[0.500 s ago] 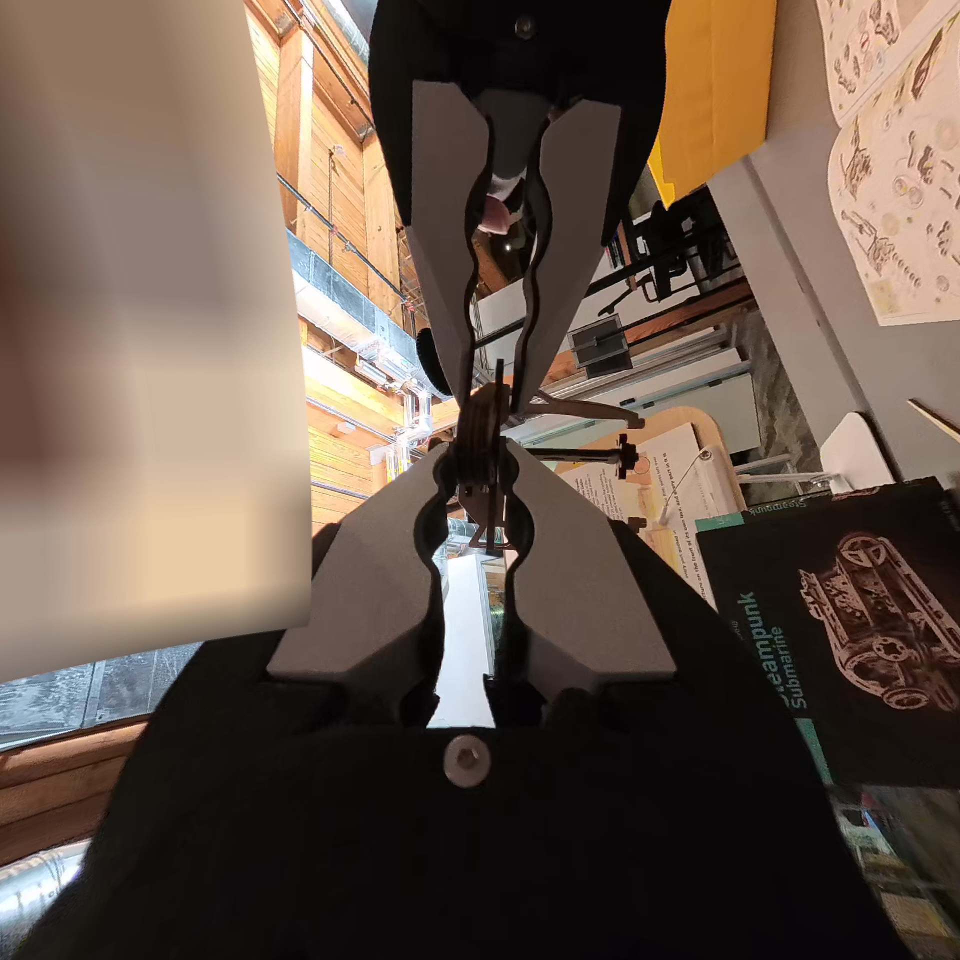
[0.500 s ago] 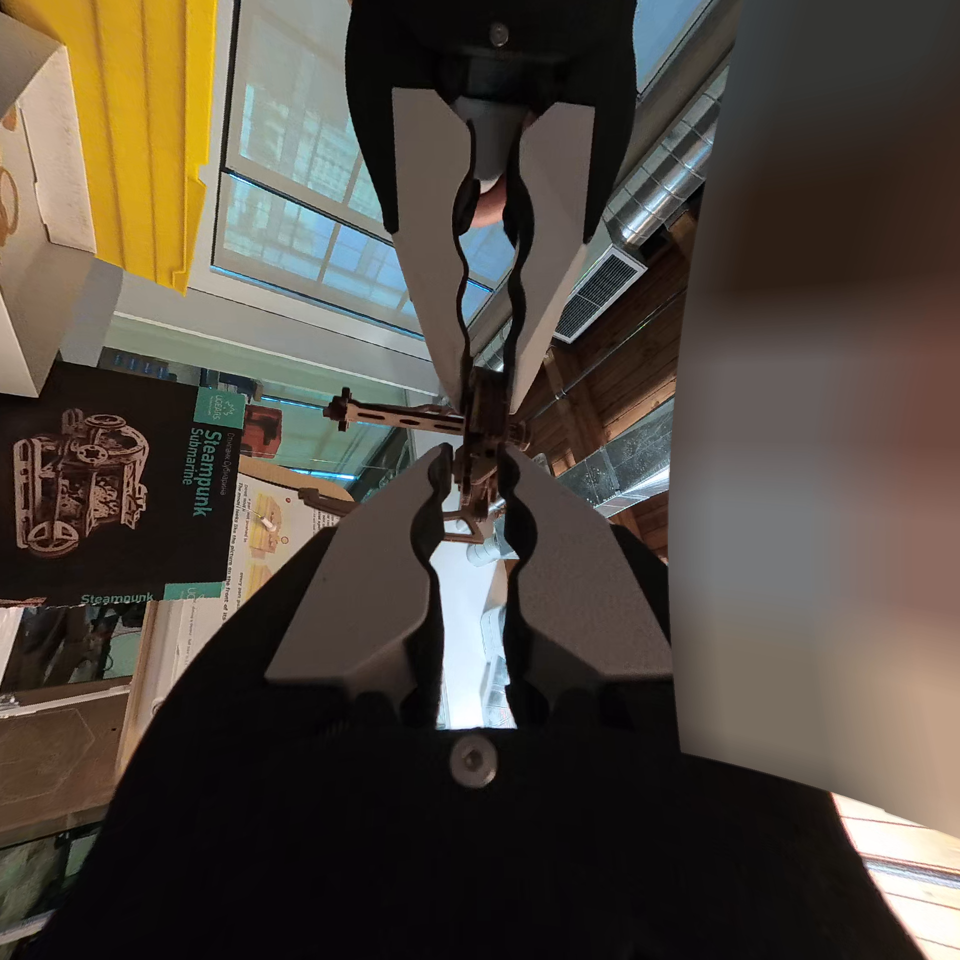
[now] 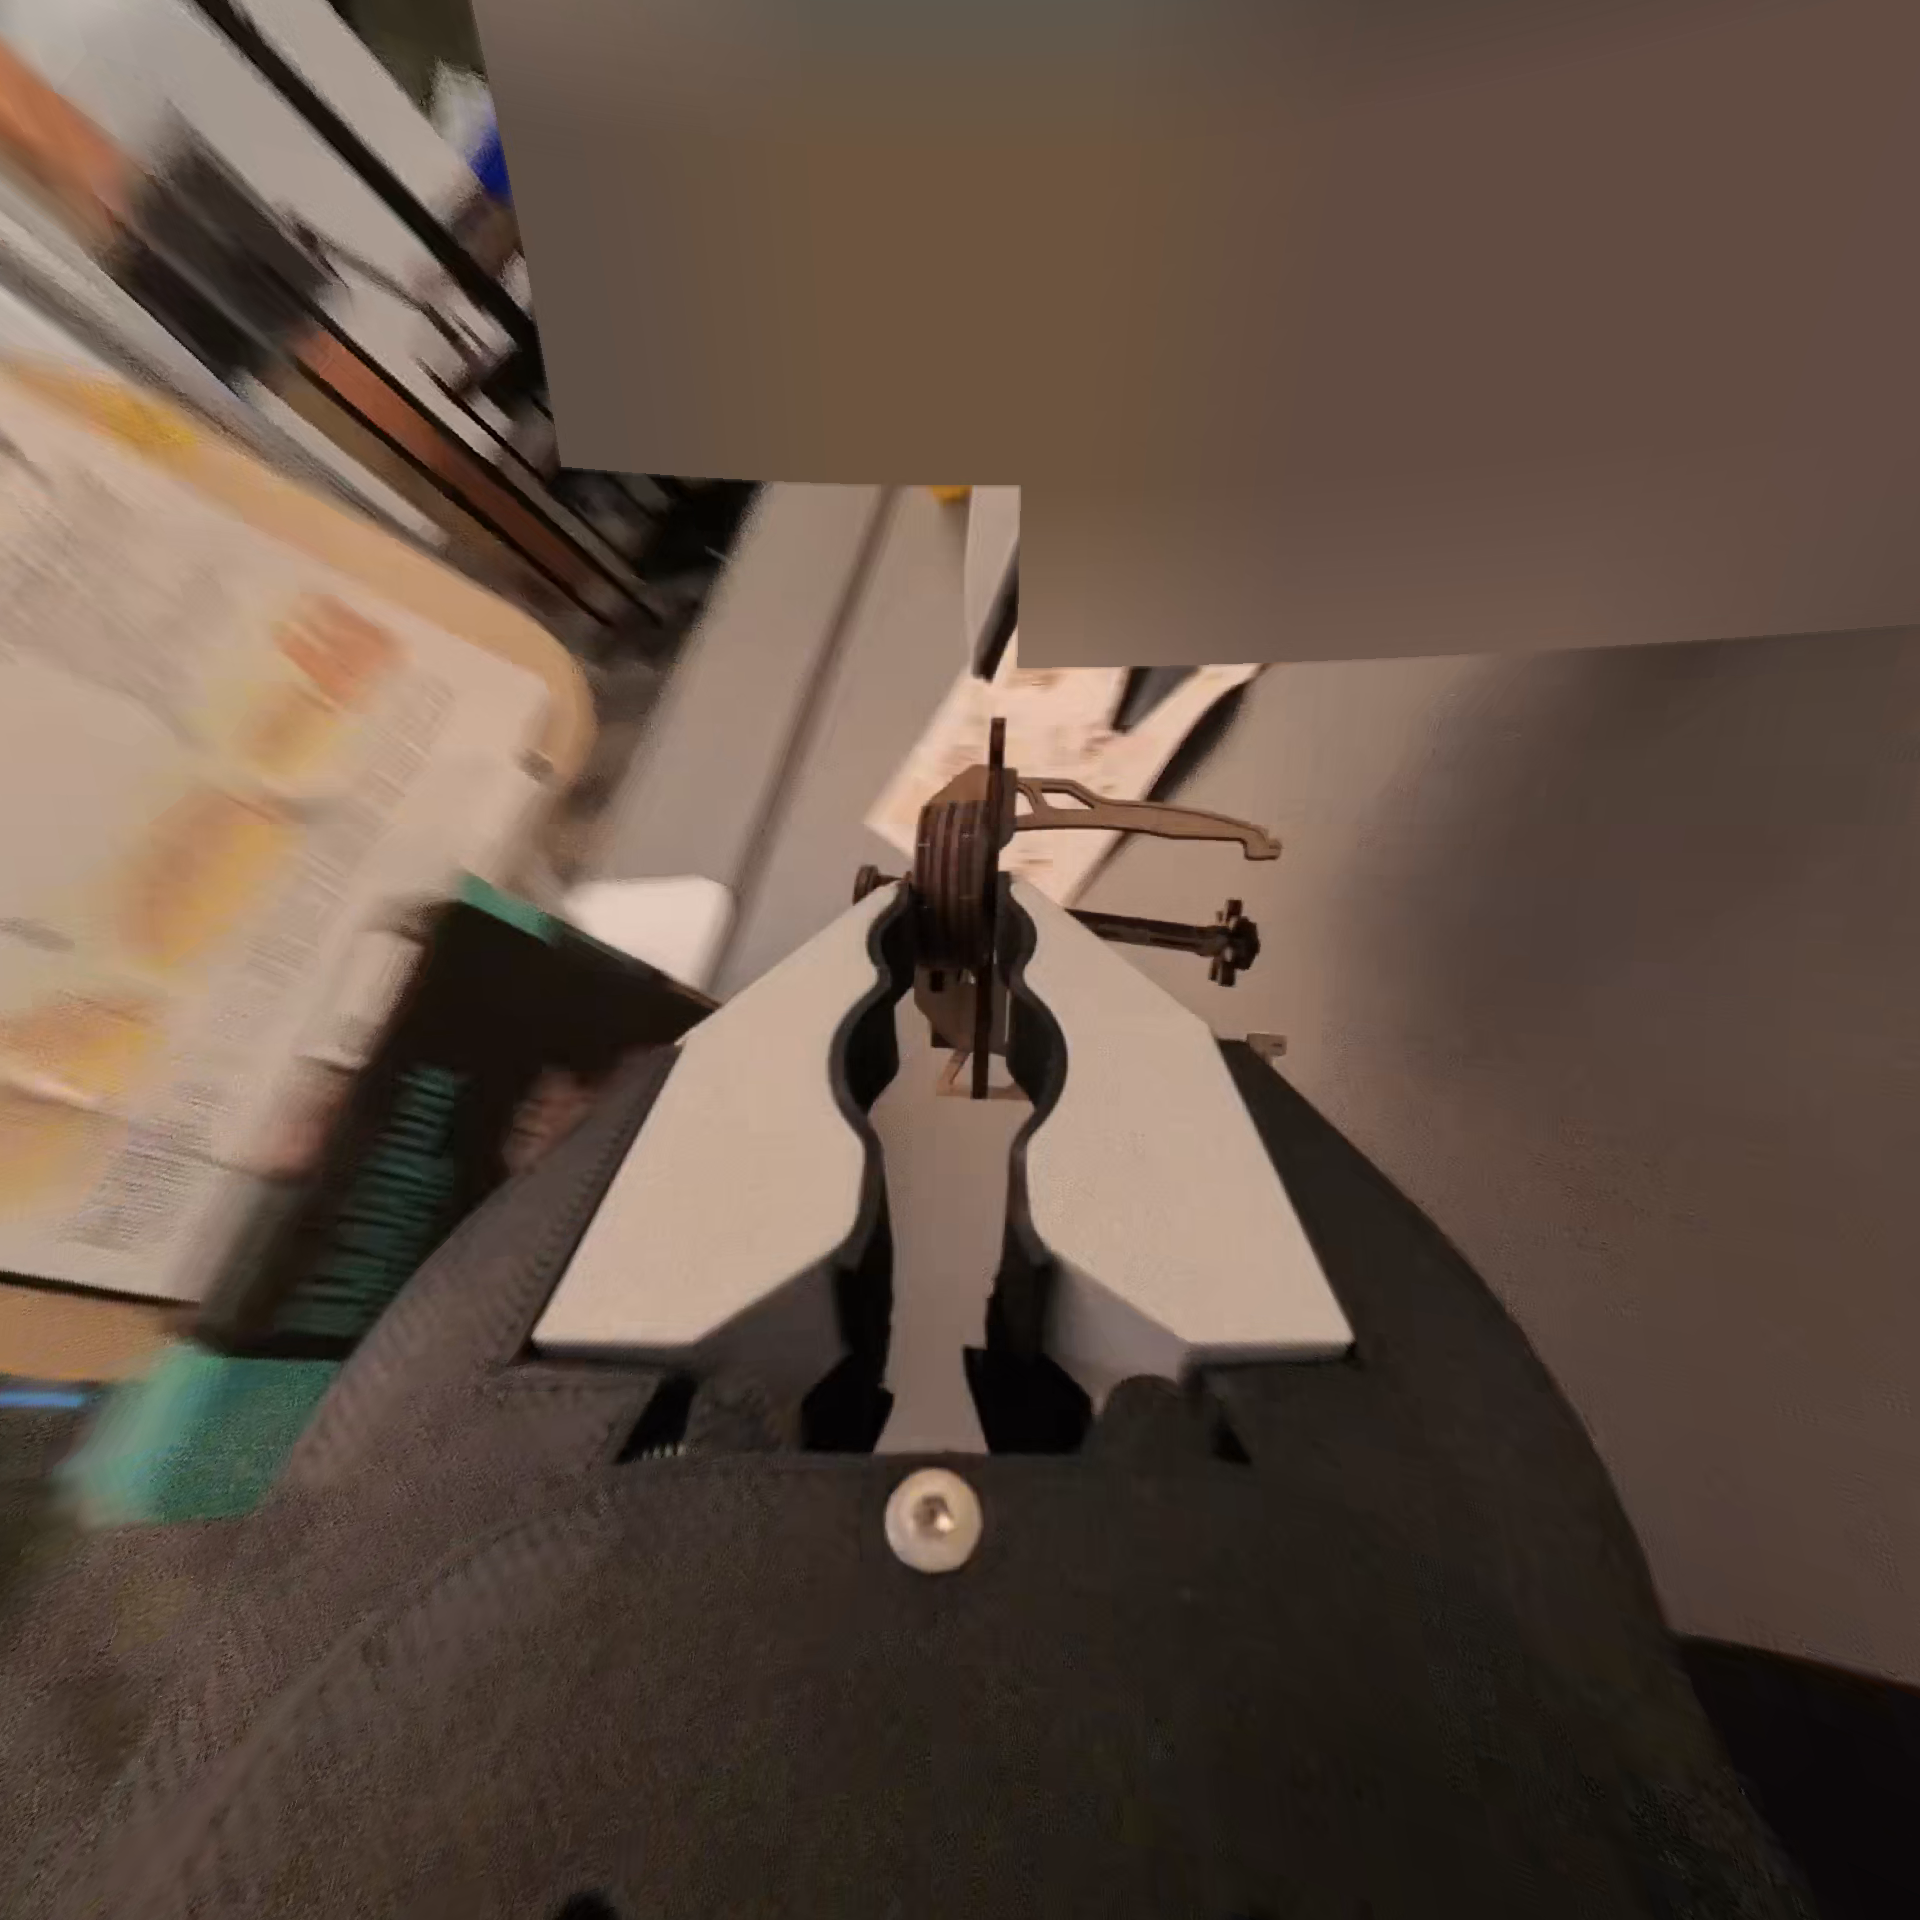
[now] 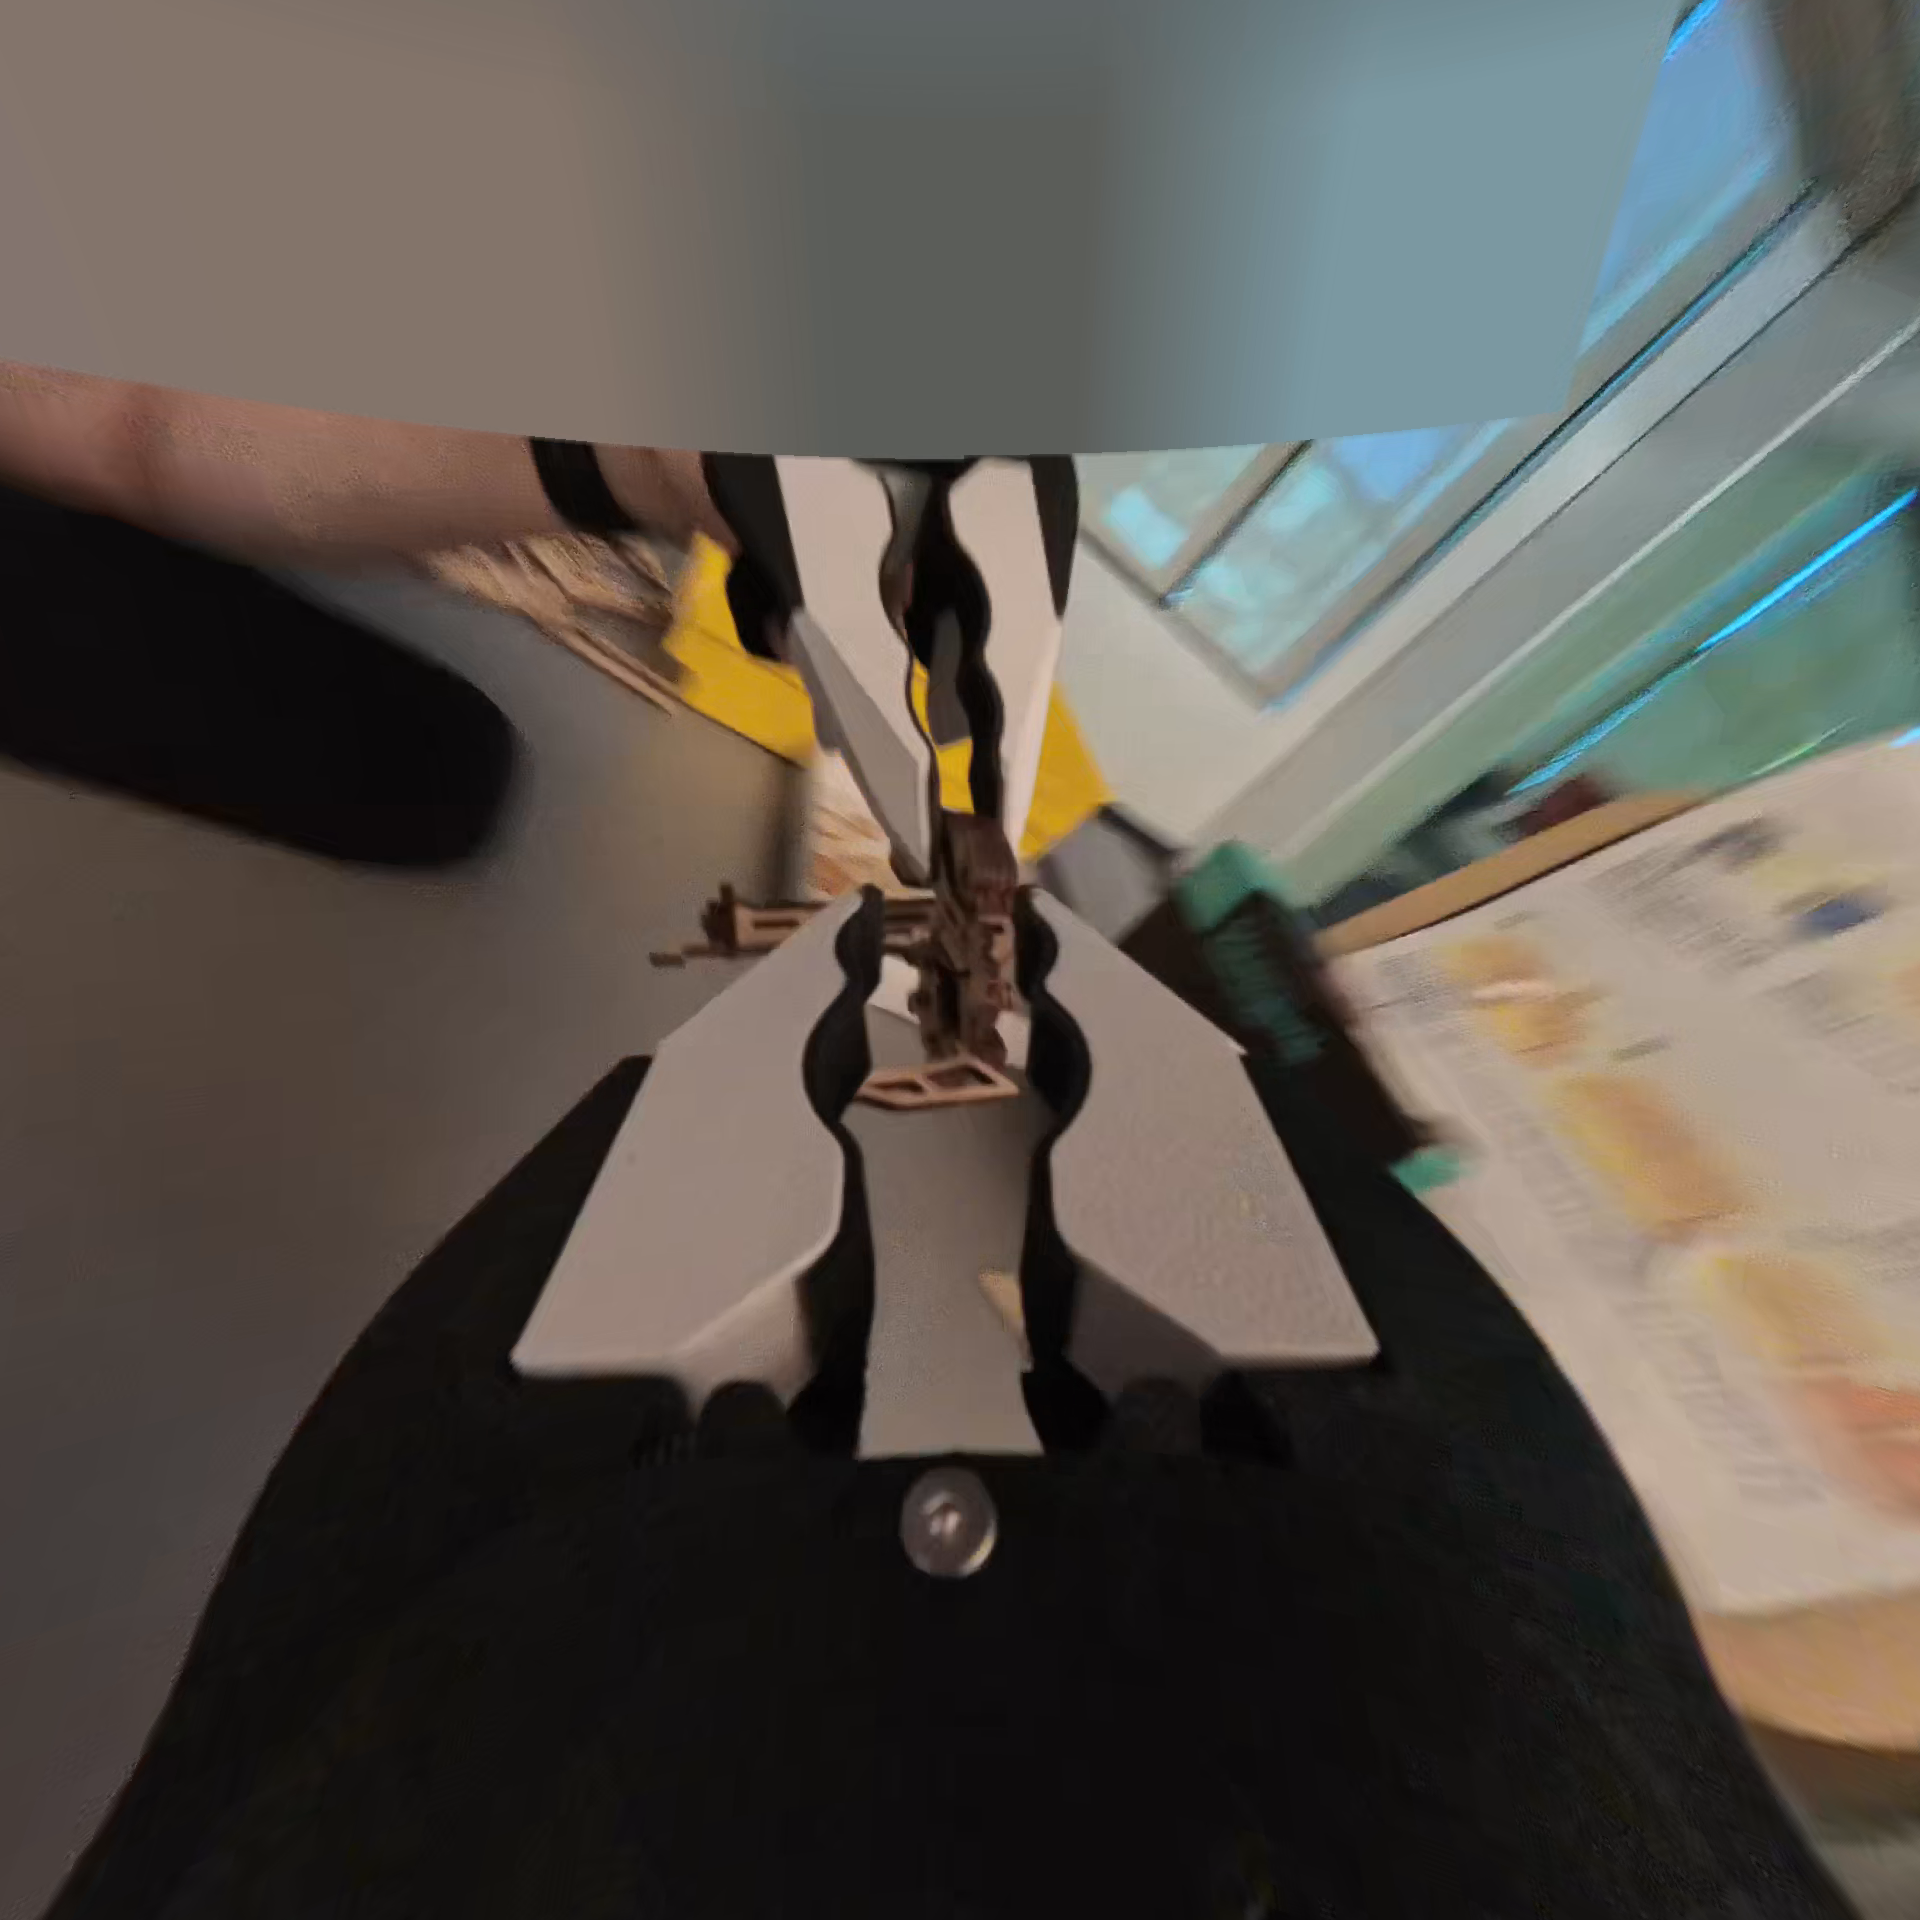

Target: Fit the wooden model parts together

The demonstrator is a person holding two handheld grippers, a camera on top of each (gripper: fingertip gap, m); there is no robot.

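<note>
We count two grippers: the left gripper [image 3: 956, 914] and the right gripper [image 4: 951, 914], each with two grey fingers. We see one wooden model assembly [image 3: 961, 883], one loose flat wooden piece [image 4: 935, 1086] near it, one printed instruction sheet [image 4: 1621, 1122] at right, one yellow box [image 4: 738, 665] far off.
</note>
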